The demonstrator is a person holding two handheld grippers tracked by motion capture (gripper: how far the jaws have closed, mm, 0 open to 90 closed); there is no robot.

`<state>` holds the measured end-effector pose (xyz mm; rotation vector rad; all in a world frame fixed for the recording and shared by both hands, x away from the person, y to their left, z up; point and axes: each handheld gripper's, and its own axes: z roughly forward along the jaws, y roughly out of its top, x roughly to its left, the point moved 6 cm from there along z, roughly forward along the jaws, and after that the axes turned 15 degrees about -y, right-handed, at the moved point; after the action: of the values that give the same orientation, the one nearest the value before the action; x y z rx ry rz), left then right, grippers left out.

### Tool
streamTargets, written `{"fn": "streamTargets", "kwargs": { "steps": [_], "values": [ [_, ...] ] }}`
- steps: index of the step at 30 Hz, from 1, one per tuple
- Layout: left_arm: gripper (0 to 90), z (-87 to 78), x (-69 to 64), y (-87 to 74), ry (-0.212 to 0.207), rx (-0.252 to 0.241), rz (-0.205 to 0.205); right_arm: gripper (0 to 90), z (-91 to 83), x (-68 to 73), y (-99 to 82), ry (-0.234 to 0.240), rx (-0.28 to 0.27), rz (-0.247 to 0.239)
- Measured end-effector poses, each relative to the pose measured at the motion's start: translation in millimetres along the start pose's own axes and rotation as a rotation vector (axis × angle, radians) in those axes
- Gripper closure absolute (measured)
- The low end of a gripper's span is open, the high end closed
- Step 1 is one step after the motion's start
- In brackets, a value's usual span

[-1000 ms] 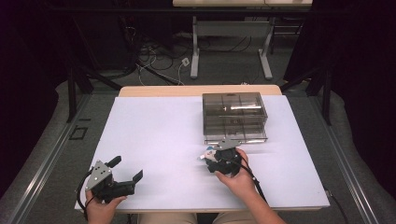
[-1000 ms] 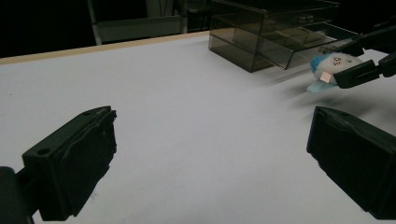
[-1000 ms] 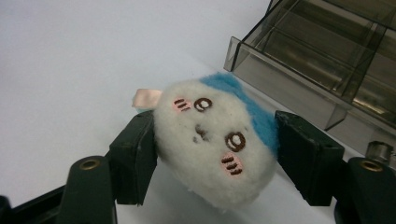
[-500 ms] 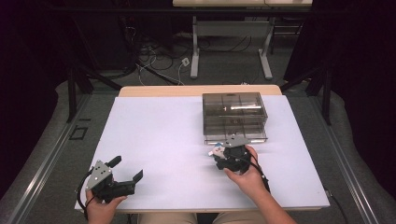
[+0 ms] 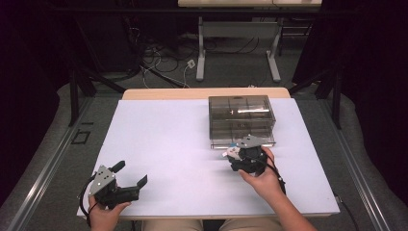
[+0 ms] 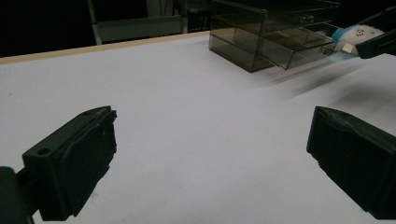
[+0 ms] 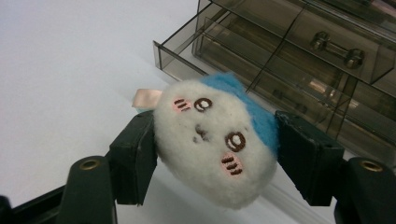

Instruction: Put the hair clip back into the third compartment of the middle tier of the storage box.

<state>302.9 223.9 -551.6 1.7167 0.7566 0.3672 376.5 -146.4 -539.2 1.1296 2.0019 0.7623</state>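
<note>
My right gripper [image 7: 212,149] is shut on a small plush toy [image 7: 215,144], white with a blue top and an embroidered face, with a pale tag at its far side. In the high view the right gripper [image 5: 235,153] hovers just in front of the smoky clear drawer box [image 5: 240,118]. The box's lowest drawer [image 7: 187,51] stands pulled out, right behind the toy. My left gripper [image 5: 130,179] rests at the table's near left corner, open, nothing between its jaws. In the left gripper view the toy [image 6: 357,37] shows at the far right beside the box [image 6: 275,32].
The white table [image 5: 168,144] has wide bare room between the two grippers. A wooden strip [image 5: 192,93] runs along its far edge. Beyond it are desk legs and cables on the floor.
My right gripper has moved with the toy away from me and a little to the right, up to the front of the drawer box. The left gripper has stayed put.
</note>
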Motion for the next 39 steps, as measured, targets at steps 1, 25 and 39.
{"fn": "streamTargets", "kwargs": {
  "steps": [1, 25, 39],
  "values": [
    [1.4, 0.1, 0.1, 0.1, 0.0, -0.001, 0.0, 32.6, -0.2, -2.4, 0.0, -0.005, 0.004, -0.007],
    [1.5, 0.4, 0.9, 0.0, 0.005, 0.0, 0.006, 32.6, -2.5, -35.9, 7.9, -0.047, 0.024, -0.024],
    [1.4, 0.5, 0.9, -0.1, 0.005, 0.0, 0.005, 32.6, 1.6, -51.9, 17.2, -0.07, 0.03, -0.027]
  ]
}}
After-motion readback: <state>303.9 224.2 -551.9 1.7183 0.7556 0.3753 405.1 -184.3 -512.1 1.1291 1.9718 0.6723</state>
